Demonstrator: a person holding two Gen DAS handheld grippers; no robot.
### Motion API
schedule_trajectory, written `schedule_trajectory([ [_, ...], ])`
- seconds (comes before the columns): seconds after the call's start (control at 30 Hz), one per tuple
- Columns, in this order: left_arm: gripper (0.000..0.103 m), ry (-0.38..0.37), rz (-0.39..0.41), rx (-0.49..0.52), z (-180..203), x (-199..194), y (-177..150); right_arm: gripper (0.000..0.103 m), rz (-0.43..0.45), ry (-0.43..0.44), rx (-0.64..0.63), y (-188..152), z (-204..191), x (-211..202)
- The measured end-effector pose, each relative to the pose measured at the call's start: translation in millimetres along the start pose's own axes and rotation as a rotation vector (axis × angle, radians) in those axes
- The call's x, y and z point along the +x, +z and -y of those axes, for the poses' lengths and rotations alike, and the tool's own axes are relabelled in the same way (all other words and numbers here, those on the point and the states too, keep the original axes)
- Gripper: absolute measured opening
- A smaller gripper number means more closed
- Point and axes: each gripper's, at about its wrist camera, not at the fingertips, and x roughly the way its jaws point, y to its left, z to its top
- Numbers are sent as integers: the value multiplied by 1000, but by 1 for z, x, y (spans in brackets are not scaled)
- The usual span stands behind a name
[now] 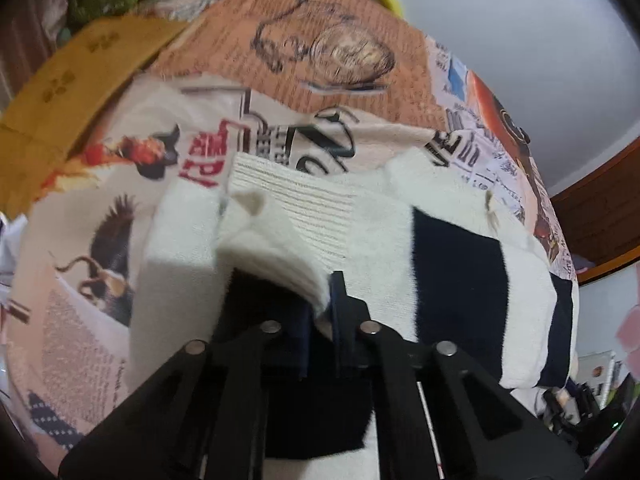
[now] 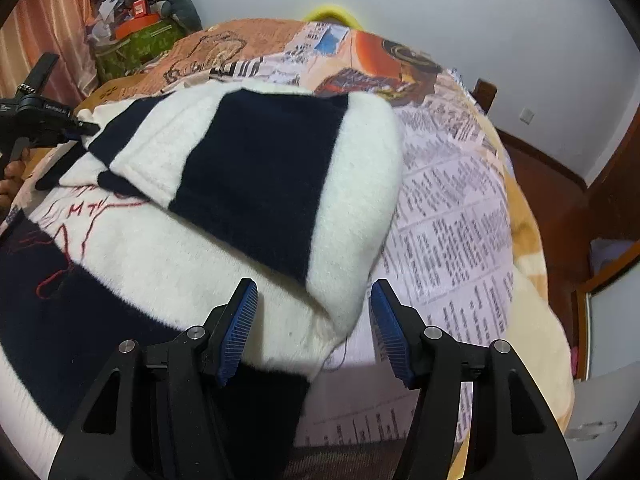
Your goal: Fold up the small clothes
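the left gripper (image 1: 320,300) has its jaws drawn close, pinching a fold of cloth between them. the right gripper (image 2: 314,320) points forward with its blue-padded fingers (image 2: 236,332) spread wide apart, gripping nothing.

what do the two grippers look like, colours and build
Both are black plastic linkage frames with round silver pivot pins. The right gripper has blue ribbed pads on its fingers. The left gripper has dark blue pads, mostly hidden. No cables visible.
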Motion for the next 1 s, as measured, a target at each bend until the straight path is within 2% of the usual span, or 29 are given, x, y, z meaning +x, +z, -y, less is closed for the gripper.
schedule_trajectory([
  [0.03,7,13,25,21,5,-8,-2,44,18,-14,-13,2,-1,-2],
  [0.1,7,20,75,61,14,-27,-5,40,28,-42,-42,6,-4,-3],
  [0.13,7,20,98,79,18,-37,-7,35,32,-47,-52,8,-5,-4],
  [0.23,7,25,176,133,26,-70,-13,28,49,-39,-53,12,-6,-9],
  [0.4,7,35,223,144,18,-96,-20,24,54,89,64,15,5,-18],
  [0.47,7,53,212,129,8,-94,-23,24,43,135,103,14,7,-18],
  [0.53,7,60,162,113,-5,-81,-27,24,17,173,127,13,7,-17],
  [0.73,9,101,2,113,-28,-32,-52,27,-23,191,145,12,3,-19],
  [0.8,15,109,-8,119,-31,-31,-59,29,-24,203,146,13,3,-22],
  [0.87,34,121,3,139,-29,-39,-62,32,-8,206,139,18,2,-26],
  [0.93,47,137,44,168,-26,-51,-64,35,12,211,136,24,3,-28],
  [1.0,52,165,107,203,-20,-69,-62,35,35,218,133,32,2,-29],
])
